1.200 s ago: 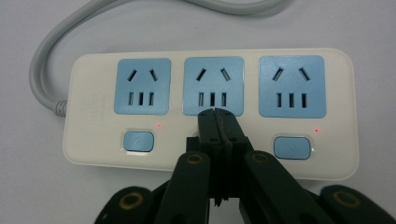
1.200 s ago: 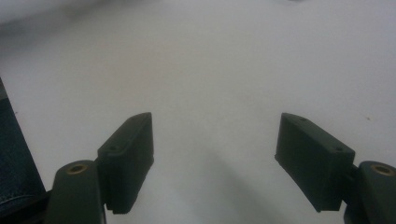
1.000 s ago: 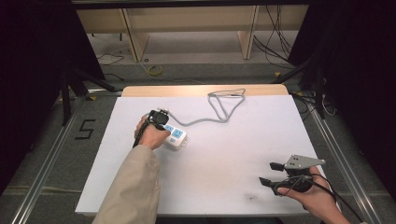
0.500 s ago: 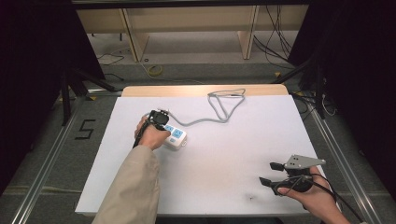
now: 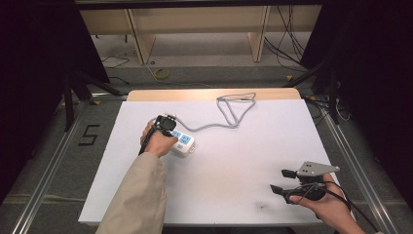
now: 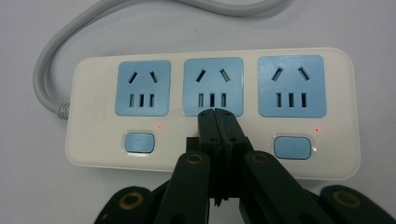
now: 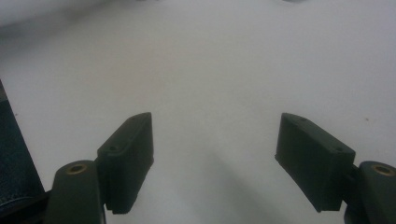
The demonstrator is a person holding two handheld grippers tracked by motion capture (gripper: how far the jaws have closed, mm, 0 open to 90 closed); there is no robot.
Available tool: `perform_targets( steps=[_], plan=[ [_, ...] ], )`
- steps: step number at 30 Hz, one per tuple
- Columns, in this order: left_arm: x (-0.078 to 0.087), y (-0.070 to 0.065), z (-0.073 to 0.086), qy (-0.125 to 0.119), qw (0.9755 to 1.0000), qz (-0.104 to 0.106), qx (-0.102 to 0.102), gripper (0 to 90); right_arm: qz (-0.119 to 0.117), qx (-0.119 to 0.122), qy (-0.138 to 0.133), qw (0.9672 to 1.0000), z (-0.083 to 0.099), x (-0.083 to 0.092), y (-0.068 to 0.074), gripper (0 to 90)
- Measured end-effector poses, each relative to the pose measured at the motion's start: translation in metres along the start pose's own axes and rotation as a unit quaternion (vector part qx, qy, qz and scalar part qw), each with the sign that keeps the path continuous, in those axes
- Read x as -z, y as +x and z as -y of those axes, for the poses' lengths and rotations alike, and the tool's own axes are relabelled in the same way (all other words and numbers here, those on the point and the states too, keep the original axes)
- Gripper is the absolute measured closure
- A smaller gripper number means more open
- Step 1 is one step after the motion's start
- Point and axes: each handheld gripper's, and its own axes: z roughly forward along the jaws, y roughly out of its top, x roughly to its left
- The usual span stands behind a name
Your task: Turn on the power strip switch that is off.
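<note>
High view first: no bins or trays anywhere, so the closest thing to a container is the power strip [image 5: 182, 143] itself, and its sockets have nothing plugged in. It lies on the left half of the white table [image 5: 234, 190], and its grey cord [image 5: 229, 117] loops off toward the far edge, where a strip of bare wood [image 5: 214, 94] shows past the white sheet.

The left gripper [image 5: 165, 124] sits right on top of the strip, held by a hand in a beige sleeve [image 5: 139, 195]. In the left gripper view the jaws are pressed together with nothing between them, and the tips are down on the middle one of three blue sockets [image 6: 213, 87], just above where the middle button would be. Buttons [image 6: 138, 142] show under the two outer sockets, each with a tiny red light [image 6: 159, 126] beside it.

The right gripper [image 5: 282, 181] is well apart, near the table's front right corner, and in its own view its fingers [image 7: 128, 158] are spread wide over bare white surface, holding nothing.

Room-wise it's grey floor with a "5" [image 5: 88, 135] marked left of the table, wooden shelf legs [image 5: 139, 41] at the back, loose cables [image 5: 287, 34] on the floor, and dark curtains [image 5: 39, 58] on both sides.
</note>
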Motion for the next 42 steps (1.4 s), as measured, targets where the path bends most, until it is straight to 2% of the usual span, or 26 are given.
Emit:
perform_targets(
  steps=[4,7,11,14,22,23,31,33,35,39,42],
  plan=[
    [0.000,0.000,0.000,-0.001,1.0000,0.001,-0.001,90.0,0.000,0.000,0.001,1.0000,0.000,0.000,0.000,27.9],
    [0.000,0.000,0.000,-0.008,0.9998,0.017,0.006,90.0,0.000,-0.001,0.000,1.0000,0.000,0.000,0.000,27.9],
    [0.000,-0.002,0.000,-0.012,0.9998,0.013,0.002,90.0,0.000,-0.001,-0.001,1.0000,0.000,0.000,0.000,27.9],
    [0.000,0.000,0.001,-0.015,0.9997,0.018,0.008,90.0,0.000,-0.001,-0.001,1.0000,0.000,0.001,-0.001,27.8],
    [0.011,0.006,0.004,-0.054,0.9983,0.005,0.019,89.0,0.000,-0.002,-0.001,1.0000,0.000,0.000,-0.001,27.8],
    [0.013,0.007,0.004,-0.061,0.9979,0.007,0.020,81.3,0.000,-0.001,-0.001,1.0000,0.000,0.000,-0.001,27.8],
    [0.028,0.011,0.010,-0.103,0.9940,0.018,0.033,68.0,0.001,0.000,0.001,1.0000,0.000,0.000,-0.001,27.8],
    [0.033,0.011,0.012,-0.106,0.9931,0.035,0.038,62.5,0.001,0.000,0.001,1.0000,0.000,0.000,-0.001,27.8],
    [0.036,0.010,0.015,-0.104,0.9930,0.047,0.033,55.1,0.001,0.000,0.000,1.0000,0.000,0.000,-0.001,27.7],
    [0.041,0.008,0.023,-0.116,0.9923,0.041,0.015,39.2,0.001,-0.001,0.000,1.0000,0.000,0.000,-0.002,27.7],
    [0.047,0.005,0.033,-0.118,0.9911,0.059,0.022,29.3,0.003,-0.001,0.001,1.0000,0.000,0.000,-0.002,27.7]
  ],
)
